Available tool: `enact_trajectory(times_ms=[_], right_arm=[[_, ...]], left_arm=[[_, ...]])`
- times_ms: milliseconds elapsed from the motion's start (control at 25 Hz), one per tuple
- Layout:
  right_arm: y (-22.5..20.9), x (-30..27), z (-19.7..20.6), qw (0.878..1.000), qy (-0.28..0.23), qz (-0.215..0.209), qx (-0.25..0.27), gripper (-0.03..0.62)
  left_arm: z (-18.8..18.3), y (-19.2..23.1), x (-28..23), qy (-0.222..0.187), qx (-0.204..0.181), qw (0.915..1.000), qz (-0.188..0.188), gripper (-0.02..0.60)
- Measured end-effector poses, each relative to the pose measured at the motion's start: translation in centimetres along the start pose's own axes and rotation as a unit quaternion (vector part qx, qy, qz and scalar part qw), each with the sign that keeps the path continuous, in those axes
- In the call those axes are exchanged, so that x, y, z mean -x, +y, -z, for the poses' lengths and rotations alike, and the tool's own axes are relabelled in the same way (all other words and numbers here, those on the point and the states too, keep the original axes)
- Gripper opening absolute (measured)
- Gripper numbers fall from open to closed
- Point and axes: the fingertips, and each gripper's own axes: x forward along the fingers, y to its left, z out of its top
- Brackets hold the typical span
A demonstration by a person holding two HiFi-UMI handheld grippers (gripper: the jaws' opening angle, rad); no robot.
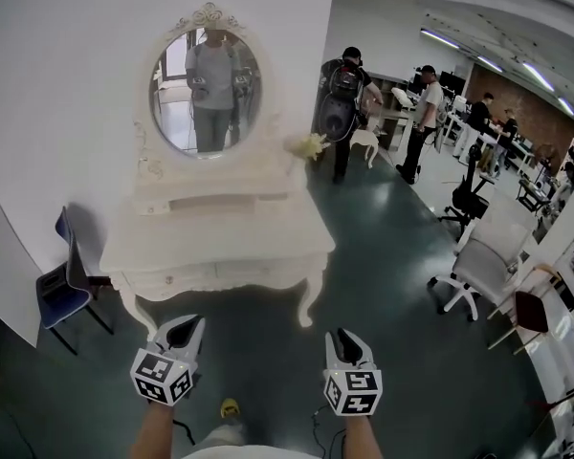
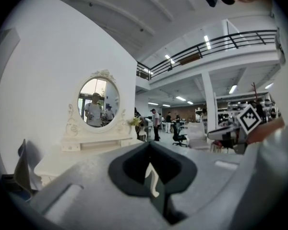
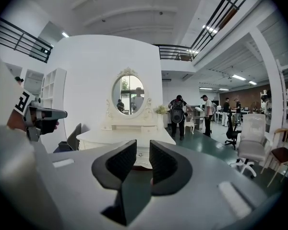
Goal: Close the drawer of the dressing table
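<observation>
White dresser (image 1: 220,247) stands upper left. Below it, left gripper (image 1: 185,323) is clenched empty. Right gripper (image 1: 346,336) is slightly parted.

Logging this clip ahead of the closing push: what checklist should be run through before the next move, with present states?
1. Drawer open and needing a push: cannot tell; the front of the dressing table shows too small in the head view.
2. Grippers clear of the table: ok; both hang short of its front edge.
3. Left gripper empty: ok; fingers together, nothing held.
4. Right gripper empty: ok; fingers slightly apart, nothing between.
5. Approach free: ok; the blue chair stands at the table's left side, off the line.
6. Bystanders away: ok; the person with a backpack stands beyond the table.
</observation>
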Motion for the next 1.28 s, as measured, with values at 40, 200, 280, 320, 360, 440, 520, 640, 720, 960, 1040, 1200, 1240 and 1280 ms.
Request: enact_trajectory(times_ms=[40,200,280,320,360,440,520,640,720,960,1040,1200,1240,1280], right_arm=[[0.2,-1.0,-0.5,1.000,0.000,0.000,0.000,0.069],[1.1,-5.4,-2.5,1.000,-0.003,0.003,-0.006,0.069],[1.6,-7.7,-3.2,1.000,-0.003,0.005,-0.006,0.069],[1.8,-8.8,-3.5,1.000,-0.002,0.006,-0.008,0.069],[2.1,-9.9,-3.9,1.000,-0.002,0.007,-0.009,0.069],[2.7,-12.1,-4.5,1.000,-0.001,0.010,-0.009,0.069],[3.2,-14.1,-5.0,1.000,-0.002,0.014,-0.007,0.069],[3.6,-16.8,-5.5,1.000,-0.004,0.020,-0.017,0.069],[3.9,-18.2,-5.9,0.999,-0.006,0.024,-0.021,0.069],[4.2,-21.9,-6.0,0.999,0.004,0.030,-0.022,0.069],[4.0,-23.2,-6.1,0.999,0.008,0.032,-0.024,0.069],[3.4,-25.6,-6.5,0.999,0.006,0.027,-0.024,0.069],[3.1,-26.3,-6.7,0.999,0.004,0.026,-0.023,0.069],[2.7,-27.2,-6.9,0.999,0.003,0.025,-0.023,0.069]], left_arm=[[-0.3,0.8,-0.7,0.000,-0.001,1.0000,0.002,-0.002],[-1.3,4.7,-3.7,0.000,-0.004,0.9999,0.011,-0.002],[-1.6,6.6,-5.2,0.001,-0.003,0.9999,0.014,-0.002],[-1.8,7.6,-5.8,0.003,-0.003,0.9999,0.017,-0.002],[-1.9,8.5,-6.5,0.004,-0.004,0.9998,0.020,-0.002],[-2.0,10.3,-7.8,0.005,-0.004,0.9996,0.026,-0.002],[-2.0,12.0,-9.1,0.006,-0.004,0.9995,0.032,-0.002],[-2.0,14.2,-10.9,0.007,-0.006,0.9991,0.042,-0.002],[-2.0,15.6,-11.9,0.006,-0.007,0.9989,0.046,-0.002],[-1.6,19.0,-14.1,0.006,0.002,0.9989,0.046,-0.002],[-1.3,19.6,-15.1,0.009,0.006,0.9987,0.049,-0.002],[-1.0,20.6,-17.2,0.011,0.008,0.9987,0.050,-0.002],[-1.1,20.9,-17.9,0.009,0.008,0.9988,0.049,-0.002],[-1.3,21.2,-18.6,0.007,0.006,0.9988,0.048,-0.002]])
